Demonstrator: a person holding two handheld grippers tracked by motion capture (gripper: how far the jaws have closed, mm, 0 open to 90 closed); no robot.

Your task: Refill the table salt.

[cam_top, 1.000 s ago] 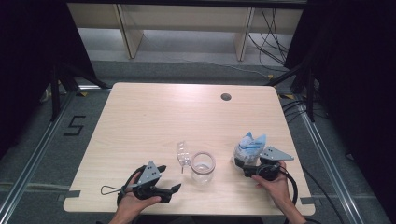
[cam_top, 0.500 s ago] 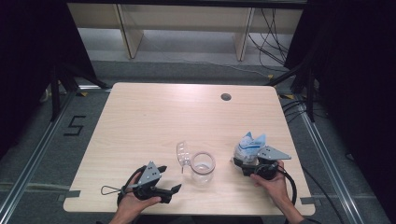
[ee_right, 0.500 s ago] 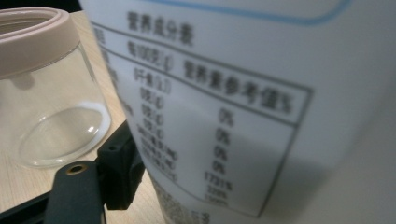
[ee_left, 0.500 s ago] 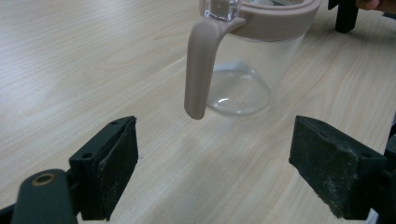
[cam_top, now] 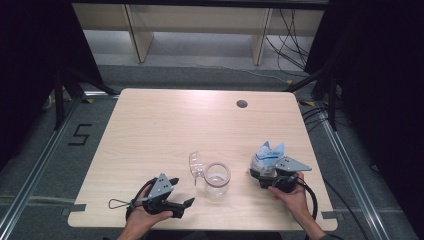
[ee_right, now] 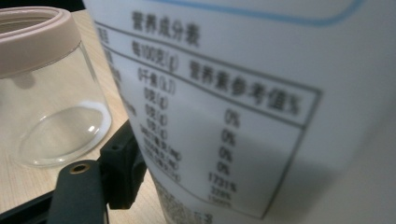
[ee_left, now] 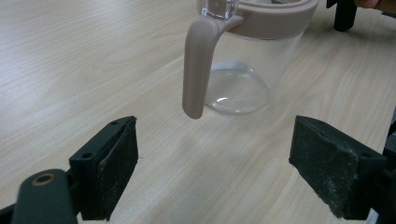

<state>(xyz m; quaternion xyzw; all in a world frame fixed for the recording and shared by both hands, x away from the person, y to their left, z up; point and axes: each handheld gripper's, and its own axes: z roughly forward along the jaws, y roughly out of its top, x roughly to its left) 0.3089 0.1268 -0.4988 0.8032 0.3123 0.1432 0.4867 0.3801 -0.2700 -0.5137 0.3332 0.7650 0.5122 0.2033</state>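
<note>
High view: right gripper (cam_top: 263, 171) clamped on bag (cam_top: 267, 155), upright near table (cam_top: 170, 120) front-right edge, just right of jar (cam_top: 217, 179). Jaws just closed a bit onto the bag. Left gripper (cam_top: 181, 192) released, empty, facing jar handle (ee_left: 198, 70). Bag likely light, soft, crinkly, may buckle or slip; hold mid-body, firm. Jar looks like clear glass, fragile, lid (cam_top: 196, 165) flipped open; take by handle.

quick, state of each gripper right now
left gripper: open, nothing between its jaws, pointed at the clear jar.
right gripper: jaws have just been closing around the white bag, which sits between them; a firm grip cannot be told.
</note>
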